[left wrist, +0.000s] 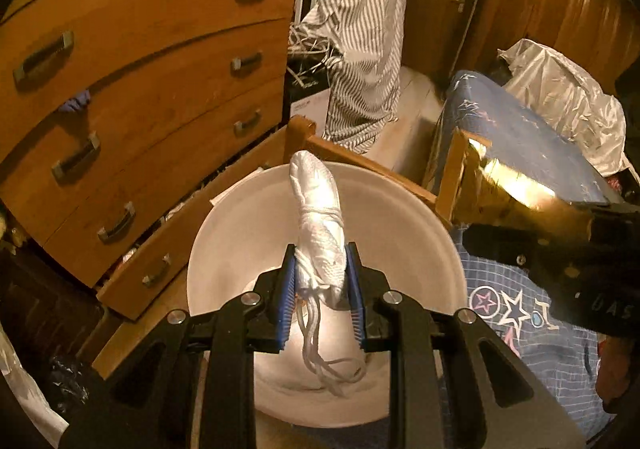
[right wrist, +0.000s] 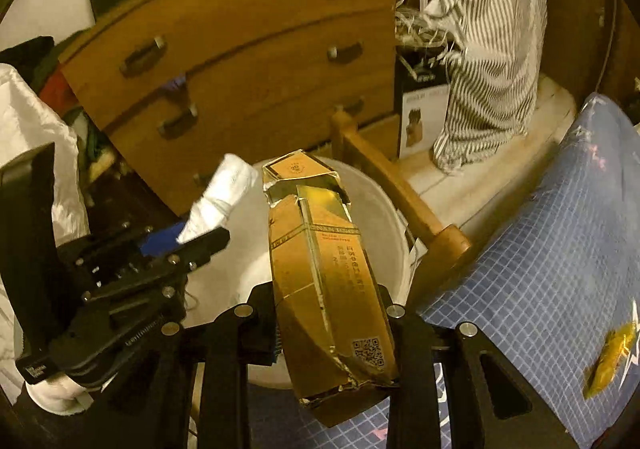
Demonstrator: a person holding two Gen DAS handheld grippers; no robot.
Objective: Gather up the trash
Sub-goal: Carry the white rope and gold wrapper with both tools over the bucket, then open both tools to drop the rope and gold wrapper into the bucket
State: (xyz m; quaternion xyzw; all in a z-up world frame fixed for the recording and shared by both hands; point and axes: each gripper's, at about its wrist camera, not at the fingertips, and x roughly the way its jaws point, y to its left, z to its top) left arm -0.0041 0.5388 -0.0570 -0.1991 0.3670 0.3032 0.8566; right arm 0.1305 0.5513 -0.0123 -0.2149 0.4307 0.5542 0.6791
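My left gripper (left wrist: 320,281) is shut on a white wadded bundle with loose strings (left wrist: 320,225), held over a round white bin (left wrist: 420,233) on the floor. In the right wrist view the same bundle (right wrist: 222,197) sticks out of the left gripper (right wrist: 188,239) at the left. My right gripper (right wrist: 332,313) is shut on a torn gold and brown carton (right wrist: 324,269), which points over the white bin (right wrist: 380,201). The carton's shiny end (left wrist: 516,189) enters the left wrist view from the right, beside the bin.
A wooden chest of drawers (left wrist: 140,89) stands behind the bin, its lowest drawer pulled out. A wooden bed frame post (right wrist: 448,245) and a blue starred bedsheet (right wrist: 540,249) lie at the right. A yellow wrapper (right wrist: 608,357) lies on the sheet. Striped cloth (left wrist: 360,49) hangs at the back.
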